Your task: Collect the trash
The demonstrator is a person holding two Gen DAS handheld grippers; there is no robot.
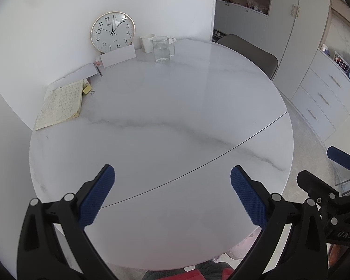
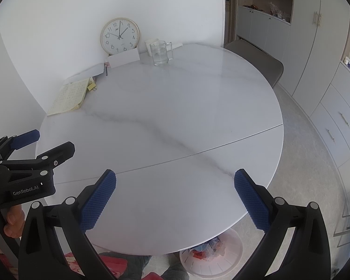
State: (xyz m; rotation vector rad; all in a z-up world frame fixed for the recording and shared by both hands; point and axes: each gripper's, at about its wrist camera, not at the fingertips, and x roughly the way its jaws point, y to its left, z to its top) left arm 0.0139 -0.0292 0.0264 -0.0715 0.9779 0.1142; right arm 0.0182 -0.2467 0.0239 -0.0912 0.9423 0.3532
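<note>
Now both tongs, left tongs and right tongs, hang wide open and empty above the round white marble bench; reaching far could tip the clear glass jug.

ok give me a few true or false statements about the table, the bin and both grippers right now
1. The left gripper holds a wrapper. False: its jaws are wide open and empty.
2. The right gripper is open. True.
3. The wall clock lies flat on the table. False: it stands upright against the wall.
4. The glass pitcher stands upright near the white mug. True.
5. The wastebasket on the floor is empty. False: it holds trash.
</note>
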